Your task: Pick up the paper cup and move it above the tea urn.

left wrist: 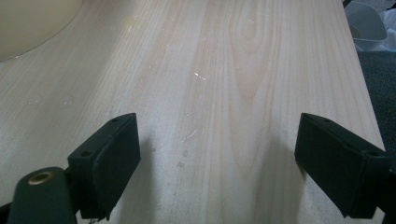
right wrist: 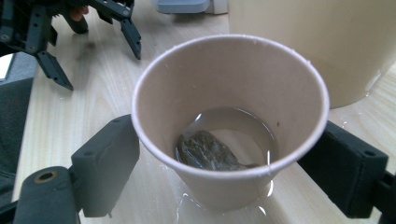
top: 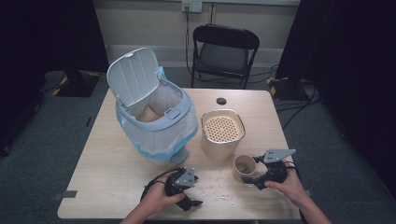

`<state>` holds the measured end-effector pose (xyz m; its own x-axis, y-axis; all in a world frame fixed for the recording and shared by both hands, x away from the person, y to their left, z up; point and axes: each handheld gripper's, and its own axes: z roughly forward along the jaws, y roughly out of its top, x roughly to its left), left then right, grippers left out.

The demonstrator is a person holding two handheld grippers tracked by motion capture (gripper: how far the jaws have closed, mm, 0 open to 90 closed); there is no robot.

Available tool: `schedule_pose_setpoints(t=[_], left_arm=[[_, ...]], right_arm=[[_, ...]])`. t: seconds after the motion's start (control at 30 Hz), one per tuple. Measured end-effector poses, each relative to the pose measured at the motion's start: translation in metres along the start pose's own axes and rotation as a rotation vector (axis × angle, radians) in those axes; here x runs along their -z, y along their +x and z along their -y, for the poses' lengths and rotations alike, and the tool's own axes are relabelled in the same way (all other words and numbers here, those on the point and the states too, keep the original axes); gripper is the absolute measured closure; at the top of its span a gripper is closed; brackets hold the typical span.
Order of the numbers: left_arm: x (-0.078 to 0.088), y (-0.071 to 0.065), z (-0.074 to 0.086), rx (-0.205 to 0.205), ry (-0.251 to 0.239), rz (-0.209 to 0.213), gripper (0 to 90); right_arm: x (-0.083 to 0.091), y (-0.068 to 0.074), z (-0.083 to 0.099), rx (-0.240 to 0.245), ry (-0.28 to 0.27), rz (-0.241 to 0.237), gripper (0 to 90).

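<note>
No text, label, brand, number or sign can be read on anything pictured.

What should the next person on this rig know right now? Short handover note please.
Right tool: jaws around the paper cup, which holds a little liquid and a tea bag; pad contact unclear.
Left tool: open, nothing between its jaws, low over the table.
Strainer bucket stands beside the cup; lidded bin is open, another cup inside.
Left, probably: drain the cup, bin it.
</note>
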<state>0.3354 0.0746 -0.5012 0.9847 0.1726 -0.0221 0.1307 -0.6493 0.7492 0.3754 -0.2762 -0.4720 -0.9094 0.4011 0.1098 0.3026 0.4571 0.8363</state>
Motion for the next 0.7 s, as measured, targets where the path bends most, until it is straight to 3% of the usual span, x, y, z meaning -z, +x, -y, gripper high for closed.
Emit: schedule_pose_setpoints(t=[0.33,0.7], left_arm=[[0.000,0.000,0.000,0.000,0.000,0.000,13.5],[0.000,0.000,0.000,0.000,0.000,0.000,13.4]], right_arm=[[-0.010,-0.004,0.016,-0.020,-0.061,0.001,14.3],[-0.015,-0.004,0.017,0.026,-0.058,0.031,18.9]])
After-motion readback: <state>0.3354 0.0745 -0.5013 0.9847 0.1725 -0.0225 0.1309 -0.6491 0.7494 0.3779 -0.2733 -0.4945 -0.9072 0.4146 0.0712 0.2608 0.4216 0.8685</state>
